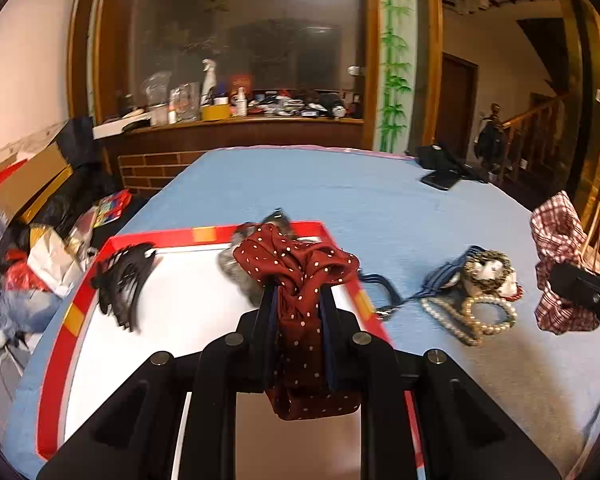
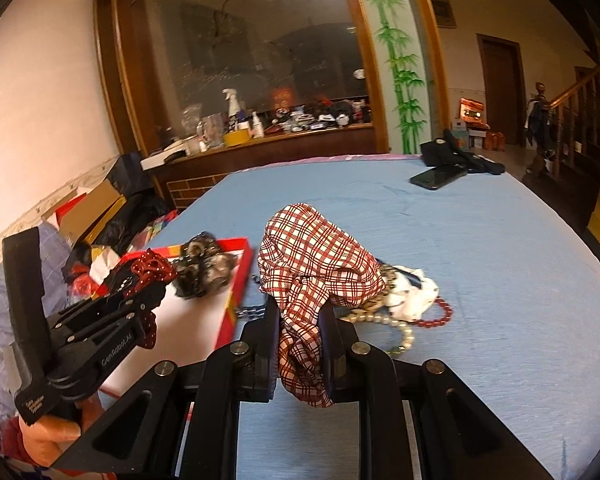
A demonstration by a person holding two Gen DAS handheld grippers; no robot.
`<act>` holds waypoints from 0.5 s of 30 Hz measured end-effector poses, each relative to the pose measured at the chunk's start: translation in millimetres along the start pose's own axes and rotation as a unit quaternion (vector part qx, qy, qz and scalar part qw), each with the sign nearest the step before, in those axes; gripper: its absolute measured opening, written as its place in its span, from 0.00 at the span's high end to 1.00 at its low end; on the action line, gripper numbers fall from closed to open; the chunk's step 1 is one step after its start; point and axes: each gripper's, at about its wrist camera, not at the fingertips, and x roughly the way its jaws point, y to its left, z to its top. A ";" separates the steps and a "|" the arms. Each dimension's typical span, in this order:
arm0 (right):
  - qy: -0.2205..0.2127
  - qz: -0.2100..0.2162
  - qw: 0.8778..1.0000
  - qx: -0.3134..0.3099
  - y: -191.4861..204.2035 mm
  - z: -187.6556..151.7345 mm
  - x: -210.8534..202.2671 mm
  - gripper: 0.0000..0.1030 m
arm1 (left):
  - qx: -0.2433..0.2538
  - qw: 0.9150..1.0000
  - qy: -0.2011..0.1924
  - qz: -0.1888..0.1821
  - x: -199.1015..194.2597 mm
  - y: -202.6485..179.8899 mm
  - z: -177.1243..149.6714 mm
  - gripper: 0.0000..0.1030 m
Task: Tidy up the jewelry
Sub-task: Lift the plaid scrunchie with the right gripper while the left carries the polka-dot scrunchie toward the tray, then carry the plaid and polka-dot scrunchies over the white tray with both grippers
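two grippers work above a blue table [image 2: 480,280]: the left gripper [image 1: 298,292] pinches a dotted scrunchie [image 1: 300,268] over a red tray [image 1: 76,312], the right gripper [image 2: 300,312] pinches a plaid scrunchie [image 2: 316,264] beside pearls [image 2: 404,330].

On the bed [image 1: 300,184] a tray [image 1: 216,234] lies at the left side. In the tray a hair claw [image 1: 122,280] lies at the left and a scrunchie [image 1: 236,268] more to the right. Right of the tray, on the bed, a pearl necklace [image 1: 472,314] lies beside other small pieces. A phone [image 2: 436,178] lies far behind, near the far edge.
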 end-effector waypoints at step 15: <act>0.037 0.039 0.998 -0.030 47.1 5.3 30.9 0.81 | -0.052 0.998 0.017 0.014 6.3 47.3 -3.1 0.82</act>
